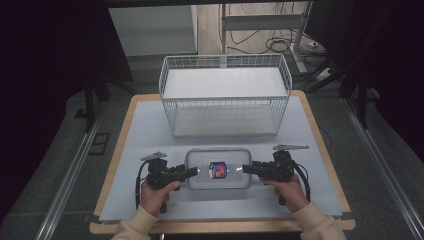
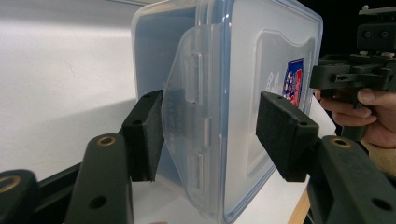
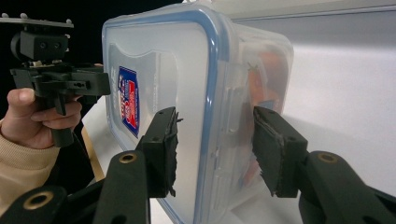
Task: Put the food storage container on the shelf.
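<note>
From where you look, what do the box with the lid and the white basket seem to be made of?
The box with the lid looks like clear, smooth plastic: you see through its walls and lid, and it has a blue rim seal and molded clip flaps. The white basket seems to be thin metal wire with a white coating, probably matte: an open grid of fine rods forms its walls.

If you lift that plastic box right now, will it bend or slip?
The plastic box looks stiff, so it probably won't bend. Its clear sides seem smooth, so it may slip unless both grippers squeeze. It sits flat and low, so it's unlikely to tip.
</note>
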Demonstrator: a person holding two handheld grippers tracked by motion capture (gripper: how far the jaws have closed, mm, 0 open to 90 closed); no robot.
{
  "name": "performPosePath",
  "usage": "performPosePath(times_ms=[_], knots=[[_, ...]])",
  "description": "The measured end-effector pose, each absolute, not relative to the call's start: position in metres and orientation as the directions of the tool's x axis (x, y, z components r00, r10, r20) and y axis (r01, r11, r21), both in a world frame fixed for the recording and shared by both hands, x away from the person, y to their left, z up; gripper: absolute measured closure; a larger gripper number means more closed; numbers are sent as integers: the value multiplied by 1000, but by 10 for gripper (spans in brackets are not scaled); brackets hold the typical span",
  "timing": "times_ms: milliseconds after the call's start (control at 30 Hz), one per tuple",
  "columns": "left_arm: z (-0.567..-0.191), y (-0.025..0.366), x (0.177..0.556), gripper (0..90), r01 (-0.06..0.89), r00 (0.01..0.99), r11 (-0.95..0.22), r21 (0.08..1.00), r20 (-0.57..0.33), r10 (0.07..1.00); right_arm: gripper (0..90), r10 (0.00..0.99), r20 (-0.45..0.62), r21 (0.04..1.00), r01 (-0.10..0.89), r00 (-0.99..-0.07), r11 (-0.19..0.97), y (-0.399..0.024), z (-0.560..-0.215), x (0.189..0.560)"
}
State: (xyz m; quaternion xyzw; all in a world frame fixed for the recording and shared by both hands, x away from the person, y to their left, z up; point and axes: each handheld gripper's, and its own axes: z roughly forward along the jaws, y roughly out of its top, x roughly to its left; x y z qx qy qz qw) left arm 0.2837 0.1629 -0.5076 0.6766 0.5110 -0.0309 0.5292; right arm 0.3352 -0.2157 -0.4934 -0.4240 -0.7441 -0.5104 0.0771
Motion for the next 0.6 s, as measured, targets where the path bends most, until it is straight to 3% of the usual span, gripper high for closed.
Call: performPosePath(times_ms=[600], knots=[[-495,160,284,437,711,496,55,701,-555,668,521,550,538,720,687,-639,94,-218,-485,335]])
